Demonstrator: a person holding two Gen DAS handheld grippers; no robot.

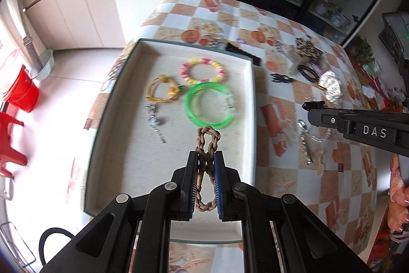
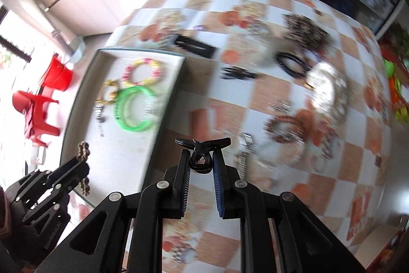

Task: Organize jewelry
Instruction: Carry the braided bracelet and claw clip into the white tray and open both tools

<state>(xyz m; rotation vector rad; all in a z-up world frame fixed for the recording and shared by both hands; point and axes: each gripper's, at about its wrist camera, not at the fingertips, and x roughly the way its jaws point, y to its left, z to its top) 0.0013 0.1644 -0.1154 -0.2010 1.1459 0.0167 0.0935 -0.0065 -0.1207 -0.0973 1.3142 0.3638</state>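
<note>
— What's the left gripper point(image 1: 207, 157) got?
— It's clenched on a brown braided bracelet point(image 1: 207, 142), hanging above the white tray point(image 1: 251, 83) near the green bangle point(image 1: 208, 104).
— And the right gripper point(image 2: 200, 157)?
— Pinching a black hair claw point(image 2: 202, 145), up over the checkered bench point(image 2: 281, 99) just beside the tray.

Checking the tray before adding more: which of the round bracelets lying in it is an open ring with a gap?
The translucent green plastic bangle: its ring breaks at the right side. The pink-and-yellow beaded bracelet forms a closed loop.

Left tool point(image 1: 206, 157) clamped, right tool point(image 2: 201, 157) seemingly clamped
</note>
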